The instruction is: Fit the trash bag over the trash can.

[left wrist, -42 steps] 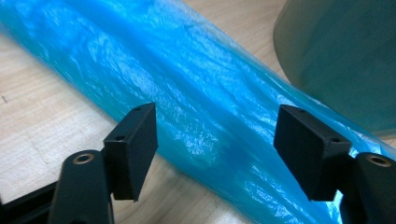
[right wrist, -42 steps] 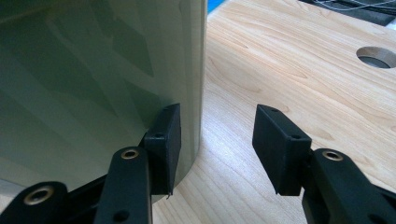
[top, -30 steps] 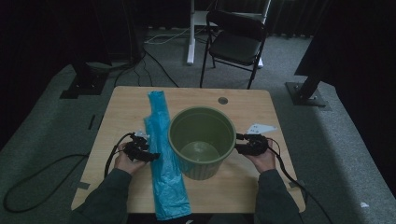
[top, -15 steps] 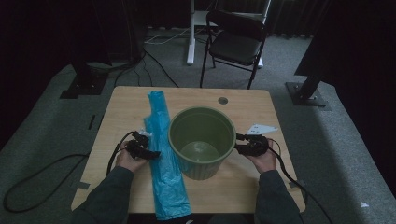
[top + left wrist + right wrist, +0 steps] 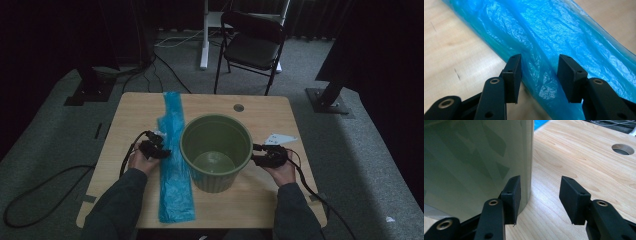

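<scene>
A green plastic bin (image 5: 216, 150) stands upright and empty in the middle of the wooden table (image 5: 280, 200). A long blue plastic bag (image 5: 173, 160) lies flat along the table to the bin's left. My left gripper (image 5: 159, 150) rests at the bag's left edge, open, its jaws straddling a wrinkled fold of the blue bag (image 5: 549, 45) without closing on it. My right gripper (image 5: 257, 154) is open just right of the bin, low over the table, with the green bin wall (image 5: 474, 162) beside its left jaw and bare wood between the jaws.
A round cable hole (image 5: 238, 107) sits near the table's far edge, also seen as the hole (image 5: 622, 149) in the right gripper view. A black folding chair (image 5: 252, 47) and a white stand base (image 5: 204, 50) are beyond the table. Cables trail on the floor at left.
The left gripper has shifted slightly toward the blue bag. The right gripper and the bin stay where they were.
</scene>
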`<state>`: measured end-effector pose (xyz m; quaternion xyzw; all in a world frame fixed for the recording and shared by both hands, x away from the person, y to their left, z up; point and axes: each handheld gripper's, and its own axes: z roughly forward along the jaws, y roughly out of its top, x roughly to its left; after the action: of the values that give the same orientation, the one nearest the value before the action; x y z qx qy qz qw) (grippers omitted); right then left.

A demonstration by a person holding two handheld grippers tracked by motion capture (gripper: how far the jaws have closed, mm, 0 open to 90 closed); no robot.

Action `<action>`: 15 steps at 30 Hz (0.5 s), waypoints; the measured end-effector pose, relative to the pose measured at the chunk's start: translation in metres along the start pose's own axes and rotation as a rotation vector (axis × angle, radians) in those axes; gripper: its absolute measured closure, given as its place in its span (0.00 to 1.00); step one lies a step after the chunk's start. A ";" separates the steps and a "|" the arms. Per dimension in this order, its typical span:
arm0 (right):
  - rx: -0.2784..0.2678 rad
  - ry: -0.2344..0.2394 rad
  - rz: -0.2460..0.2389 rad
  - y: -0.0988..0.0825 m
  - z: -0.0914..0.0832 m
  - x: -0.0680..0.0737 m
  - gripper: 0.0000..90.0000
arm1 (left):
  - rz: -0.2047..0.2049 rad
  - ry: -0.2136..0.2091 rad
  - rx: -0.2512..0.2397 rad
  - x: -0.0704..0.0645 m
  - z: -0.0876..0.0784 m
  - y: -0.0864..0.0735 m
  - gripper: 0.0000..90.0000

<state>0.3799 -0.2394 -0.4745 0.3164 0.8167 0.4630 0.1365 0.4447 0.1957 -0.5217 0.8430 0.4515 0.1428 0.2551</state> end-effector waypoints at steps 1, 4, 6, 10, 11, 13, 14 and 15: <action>0.001 0.001 0.000 0.000 0.000 0.000 0.57 | -0.014 0.007 0.001 0.002 0.002 0.003 0.59; 0.003 0.001 0.003 -0.001 0.000 0.000 0.57 | -0.052 0.003 0.001 0.004 0.003 0.005 0.56; -0.001 -0.001 0.003 -0.001 -0.001 -0.001 0.57 | -0.069 -0.011 -0.014 0.001 -0.003 0.002 0.52; -0.004 -0.004 0.011 -0.002 -0.003 -0.002 0.57 | -0.078 -0.038 -0.042 -0.007 -0.016 -0.006 0.41; -0.007 -0.004 0.012 -0.002 -0.004 -0.001 0.57 | -0.068 -0.029 -0.038 -0.009 -0.018 -0.009 0.39; -0.005 -0.004 0.008 -0.001 -0.004 0.000 0.57 | -0.078 -0.041 -0.025 -0.009 -0.018 -0.016 0.38; -0.006 -0.003 0.008 -0.001 -0.004 0.000 0.57 | -0.082 -0.042 -0.014 -0.009 -0.017 -0.018 0.37; -0.005 -0.003 0.007 -0.001 -0.003 0.000 0.57 | -0.088 -0.047 -0.008 -0.009 -0.017 -0.020 0.35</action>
<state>0.3775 -0.2417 -0.4735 0.3195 0.8143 0.4649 0.1369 0.4178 0.2027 -0.5188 0.8243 0.4816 0.1133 0.2751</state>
